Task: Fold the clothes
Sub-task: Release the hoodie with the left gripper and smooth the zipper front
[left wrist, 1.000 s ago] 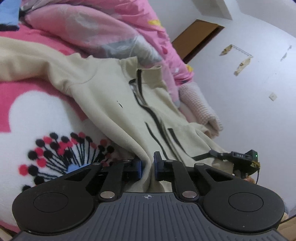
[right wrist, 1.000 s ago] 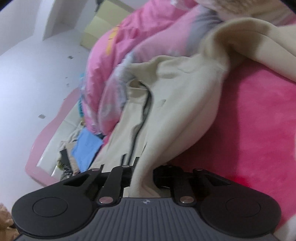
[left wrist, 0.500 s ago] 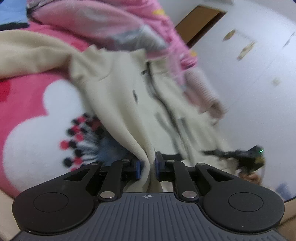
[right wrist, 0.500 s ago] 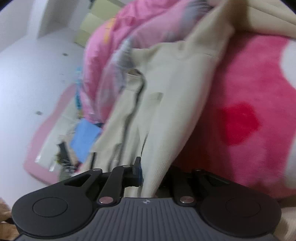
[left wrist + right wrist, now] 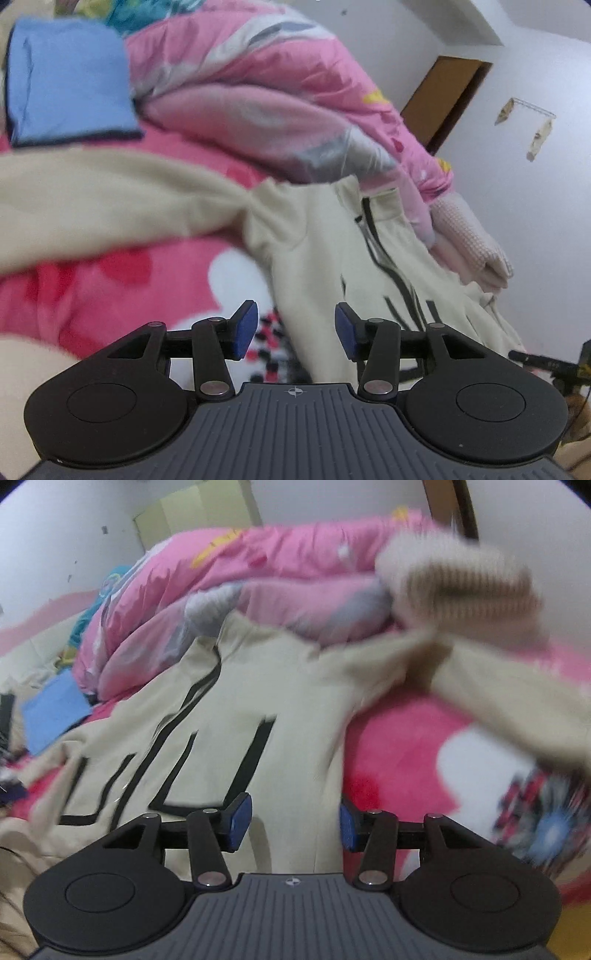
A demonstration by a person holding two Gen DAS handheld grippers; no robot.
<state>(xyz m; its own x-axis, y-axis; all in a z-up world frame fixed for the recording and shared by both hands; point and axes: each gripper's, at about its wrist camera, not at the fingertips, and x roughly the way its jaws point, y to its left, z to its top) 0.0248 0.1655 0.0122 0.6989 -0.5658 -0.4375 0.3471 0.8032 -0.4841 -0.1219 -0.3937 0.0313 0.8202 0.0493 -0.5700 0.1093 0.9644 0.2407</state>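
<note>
The zip-up jacket (image 5: 236,716) is cream with black zipper and pocket trim. It lies on a hot-pink fleece blanket (image 5: 122,280) patterned with white shapes and red-and-black dots. Behind sit a pink printed quilt (image 5: 266,96) and a folded blue cloth (image 5: 66,81).

- Left gripper (image 5: 295,330) low in the frame, jaws opening, blue pads (image 5: 245,328) apart and pressing on nothing.
- Cream jacket (image 5: 317,251) spread on the bed, its side edge running down between the pads without touching either.
- Dark zip (image 5: 373,236) and dark trim lines down the jacket front.
- One cream sleeve (image 5: 110,195) stretched out to the left, blurred.
- Pink blanket (image 5: 110,280) under the jacket, with a white patch and black-and-red dots.
- Pink quilt (image 5: 280,99) heaped behind the collar.
- Blue folded cloth (image 5: 66,81) at upper left.
- Pale knitted piece (image 5: 469,236) at the right, beside the quilt.
- White wall (image 5: 535,206) and brown doorway (image 5: 443,99) behind.
</note>
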